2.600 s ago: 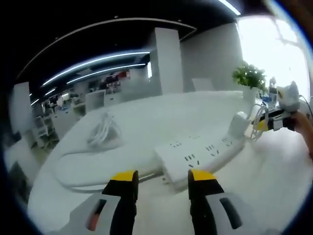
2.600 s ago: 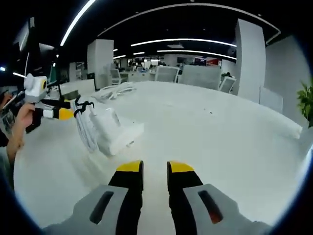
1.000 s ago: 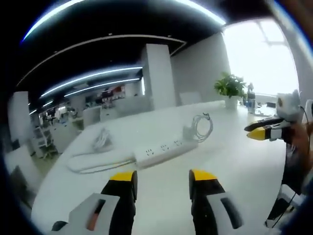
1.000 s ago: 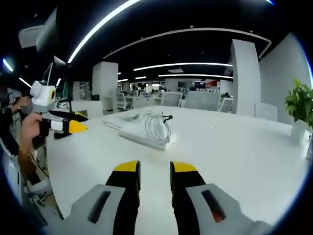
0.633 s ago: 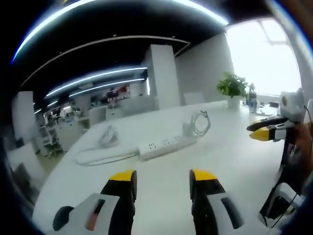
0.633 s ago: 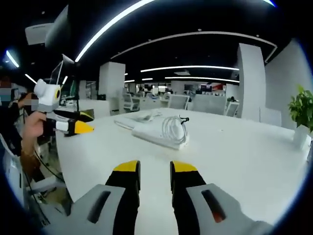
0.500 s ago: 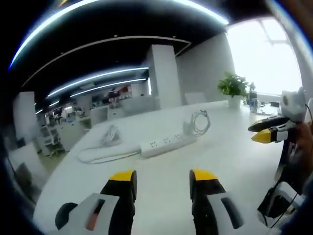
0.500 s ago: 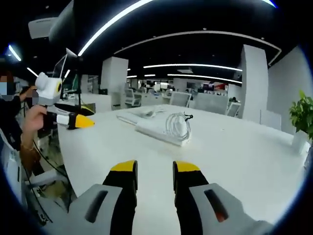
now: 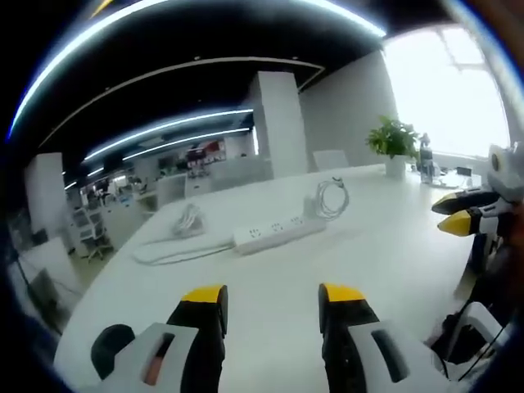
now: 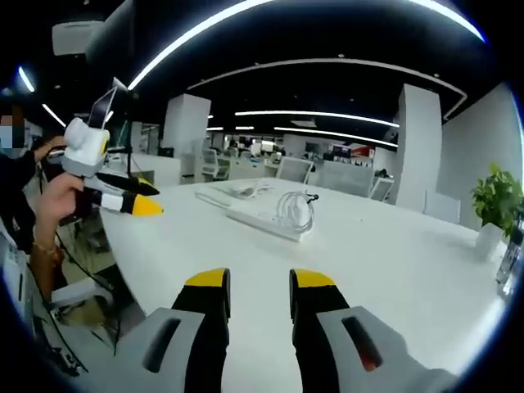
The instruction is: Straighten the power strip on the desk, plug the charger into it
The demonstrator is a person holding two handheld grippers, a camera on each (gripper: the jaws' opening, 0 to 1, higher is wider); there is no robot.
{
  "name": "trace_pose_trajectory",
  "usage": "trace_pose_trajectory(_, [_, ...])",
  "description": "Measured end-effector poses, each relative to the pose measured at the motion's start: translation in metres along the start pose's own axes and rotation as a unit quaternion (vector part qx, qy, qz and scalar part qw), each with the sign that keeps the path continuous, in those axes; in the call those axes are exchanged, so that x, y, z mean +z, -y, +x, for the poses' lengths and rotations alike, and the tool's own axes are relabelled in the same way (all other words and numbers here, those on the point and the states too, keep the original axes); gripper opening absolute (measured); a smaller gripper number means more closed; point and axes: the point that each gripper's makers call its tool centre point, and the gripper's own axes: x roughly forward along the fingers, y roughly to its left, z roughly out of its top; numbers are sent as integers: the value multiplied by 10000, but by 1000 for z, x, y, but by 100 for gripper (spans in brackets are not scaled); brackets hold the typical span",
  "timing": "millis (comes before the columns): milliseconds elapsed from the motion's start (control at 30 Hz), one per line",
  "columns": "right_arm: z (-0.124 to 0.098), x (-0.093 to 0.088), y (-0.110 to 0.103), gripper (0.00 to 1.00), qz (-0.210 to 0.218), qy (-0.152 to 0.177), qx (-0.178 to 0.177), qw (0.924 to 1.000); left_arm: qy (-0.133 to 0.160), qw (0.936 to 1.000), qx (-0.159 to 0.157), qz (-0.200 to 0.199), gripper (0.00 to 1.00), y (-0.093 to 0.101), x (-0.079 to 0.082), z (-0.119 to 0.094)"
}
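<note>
So the power strip (image 9: 274, 232) is lying flat on the white desk (image 9: 270, 286), sitting around 12 o'clock from the left gripper (image 9: 273, 296) and well away from it. In the left gripper view it runs roughly left to right with its sockets facing up. The charger (image 9: 313, 205) is at its right end, standing up from the strip, with its coiled cable (image 9: 332, 196) looped up at that end. Can't tell if the prongs are fully seated. The strip's own cord (image 9: 176, 246) trails off to about 10 o'clock and ends in a loose bundle.

In the right gripper view the same power strip (image 10: 264, 219) sits at 12 o'clock from the right gripper (image 10: 259, 282), far off, with the cable coil (image 10: 293, 210) on its near end.

Both grippers are empty. The left one's yellow-tipped jaws are spread wide apart, touching nothing. The right one's jaws have a narrower gap, still parted, nothing between them. Both hover over bare desk near its edge.

No readable writing or brand on anything; it's all too small or blurry.

The right gripper (image 9: 458, 219) pokes into the left gripper view at about 3 o'clock, tips pointing left. The left gripper (image 10: 135, 202) shows at 9 o'clock in the right gripper view, held in a person's hand (image 10: 53, 196), pointing right and slightly down.

A potted plant (image 9: 393, 141) stands on the desk's far side.
</note>
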Motion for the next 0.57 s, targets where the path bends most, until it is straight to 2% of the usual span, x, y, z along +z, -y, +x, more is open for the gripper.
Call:
trace_pose_trajectory(100, [-5, -1, -2, 28, -12, 70, -91, 9999, 35, 10000, -52, -49, 46, 5, -2, -8])
trace_pose_trajectory(200, [-11, -2, -5, 28, 305, 206, -29, 9993, 10, 9999, -74, -136, 47, 9, -5, -18])
trace_pose_trajectory(267, [-17, -3, -3, 28, 323, 217, -80, 9992, 38, 9999, -43, -97, 47, 10, -4, -26])
trace_pose_trajectory(567, [-41, -4, 24, 28, 455, 279, -617, 9967, 228, 9996, 39, -158, 48, 12, -3, -50])
